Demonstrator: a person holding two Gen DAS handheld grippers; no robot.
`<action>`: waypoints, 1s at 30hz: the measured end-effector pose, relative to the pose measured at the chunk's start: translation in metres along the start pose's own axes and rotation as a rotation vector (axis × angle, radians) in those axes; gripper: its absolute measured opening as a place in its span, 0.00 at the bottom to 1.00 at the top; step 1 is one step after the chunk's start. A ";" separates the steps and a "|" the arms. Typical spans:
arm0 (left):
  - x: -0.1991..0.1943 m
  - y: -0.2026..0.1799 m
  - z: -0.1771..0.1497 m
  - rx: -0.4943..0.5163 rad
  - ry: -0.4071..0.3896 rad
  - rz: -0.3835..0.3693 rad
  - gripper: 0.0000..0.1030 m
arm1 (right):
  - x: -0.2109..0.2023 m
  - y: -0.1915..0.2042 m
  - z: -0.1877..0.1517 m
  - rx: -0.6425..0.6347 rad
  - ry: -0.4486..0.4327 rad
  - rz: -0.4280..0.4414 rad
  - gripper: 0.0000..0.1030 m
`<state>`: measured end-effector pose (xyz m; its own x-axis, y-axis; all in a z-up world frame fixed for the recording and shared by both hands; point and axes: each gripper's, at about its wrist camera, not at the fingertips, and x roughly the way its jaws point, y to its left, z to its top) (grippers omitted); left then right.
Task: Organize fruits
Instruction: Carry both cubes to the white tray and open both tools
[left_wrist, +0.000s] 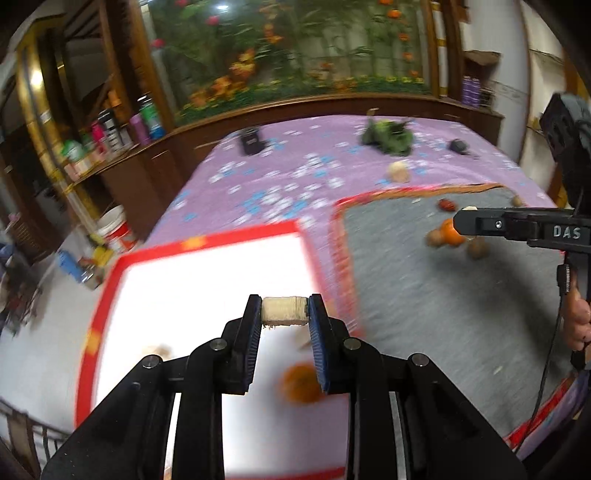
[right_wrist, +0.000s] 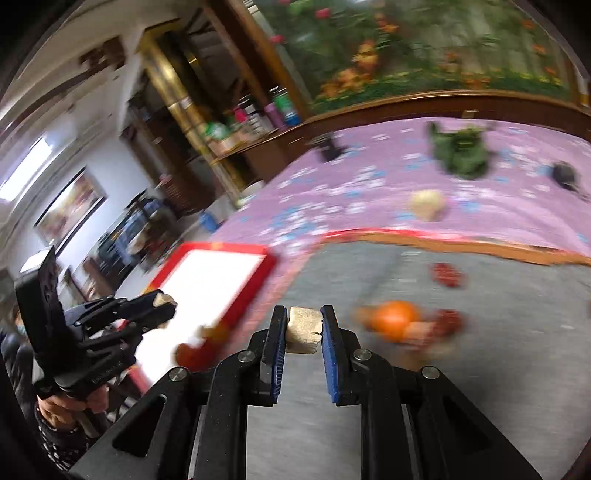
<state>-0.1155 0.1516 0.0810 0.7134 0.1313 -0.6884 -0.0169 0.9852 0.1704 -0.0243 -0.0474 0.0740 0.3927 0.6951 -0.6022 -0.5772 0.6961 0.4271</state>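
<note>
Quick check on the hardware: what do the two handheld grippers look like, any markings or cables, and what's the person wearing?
Both grippers are black with linkage arms, silver pivot bolts and blue ribbed pads. The right gripper carries white "DAS" lettering, a small spring and a thin black cable hanging by its pistol grip. The left gripper has a boxy black camera block on top. A dark dotted sleeve shows below it.

The left gripper (left_wrist: 284, 314) points forward and downward, its two blue-padded fingers (left_wrist: 252, 328) drawn close and pressing on a pale block (left_wrist: 284, 312) pinched at their tips. The right gripper (right_wrist: 303, 326) is pitched downward likewise, its jaws closed on a pale chunk (right_wrist: 303, 328) between the pads. Each tool is held by a hand wrapped around its pistol handle: the left hand (right_wrist: 70, 406) and the right hand (left_wrist: 578, 321).
</note>
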 end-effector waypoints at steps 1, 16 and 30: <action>-0.001 0.009 -0.007 -0.017 0.006 0.020 0.22 | 0.009 0.012 0.000 -0.013 0.010 0.019 0.17; 0.010 0.071 -0.062 -0.156 0.067 0.092 0.22 | 0.111 0.121 -0.025 -0.147 0.147 0.089 0.18; 0.002 0.062 -0.056 -0.148 0.049 0.170 0.64 | 0.104 0.119 -0.027 -0.144 0.125 0.109 0.38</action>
<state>-0.1542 0.2196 0.0504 0.6568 0.2983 -0.6926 -0.2388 0.9534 0.1842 -0.0711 0.1030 0.0442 0.2356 0.7312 -0.6401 -0.7116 0.5784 0.3988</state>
